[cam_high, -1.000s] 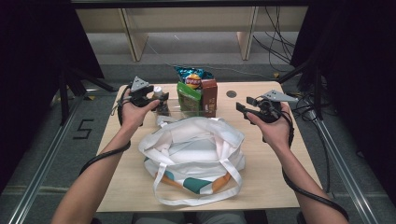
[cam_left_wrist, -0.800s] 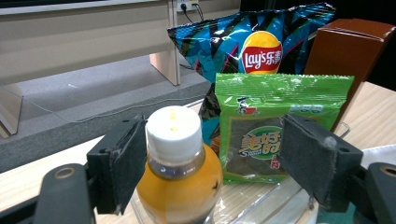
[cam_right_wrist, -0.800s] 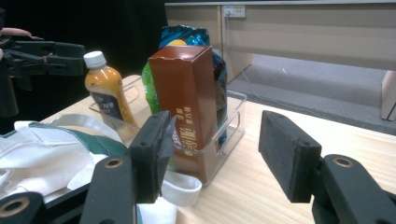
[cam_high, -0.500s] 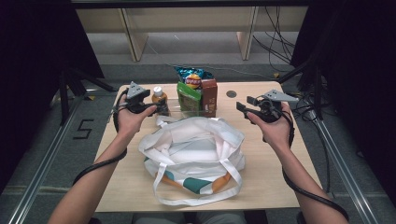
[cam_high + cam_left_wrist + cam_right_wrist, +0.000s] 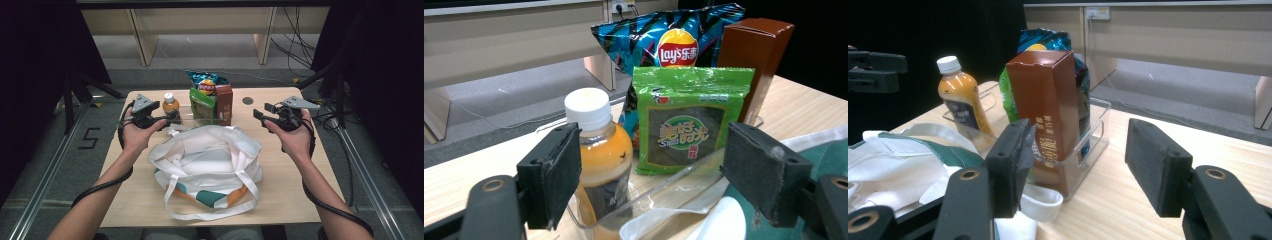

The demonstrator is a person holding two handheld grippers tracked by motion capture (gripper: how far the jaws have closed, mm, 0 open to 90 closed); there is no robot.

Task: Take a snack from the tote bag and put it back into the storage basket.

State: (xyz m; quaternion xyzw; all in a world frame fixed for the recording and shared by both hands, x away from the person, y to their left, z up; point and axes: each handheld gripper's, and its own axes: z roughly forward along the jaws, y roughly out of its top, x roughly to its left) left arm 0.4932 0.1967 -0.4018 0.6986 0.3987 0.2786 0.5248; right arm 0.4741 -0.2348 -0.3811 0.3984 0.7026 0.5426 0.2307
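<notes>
Pale wooden table (image 5: pixel 280 200) on a grey floor, dark curtains to both sides, light cabinet legs beyond the far edge.

Your left gripper (image 5: pixel 167 118) sits at the far left of the table, jaws pointing toward the middle. In the left gripper view its jaws stand wide apart with nothing clamped; the bottle (image 5: pixel 599 150) shows just inside the left jaw, but whether the pad touches it you cannot tell from that view. From the high view the gripper's tips are just beside the bottle (image 5: pixel 171 106).

Bottle: white cap, orange drink, dark label, upright at the left end of a clear plastic tray (image 5: pixel 1095 135). In the same tray, to its right: a green seaweed packet (image 5: pixel 691 125) standing upright, a blue Lay's chip bag (image 5: pixel 669 42) behind it, and a brown carton (image 5: pixel 1045 107) upright at the tray's right end.

Your right gripper (image 5: pixel 261 115) is at the far right of the table, well apart from the tray, jaws pointing toward the middle. The right gripper view shows its jaws apart and holding nothing; the brown carton stands beyond the left jaw, not between the pads.

White tote bag (image 5: pixel 210 160) with teal and orange print lies slumped in the middle of the table, nearer to you than the tray, mouth loosely open, straps spread over it and toward the near edge. Its far edge reaches up to the tray.
</notes>
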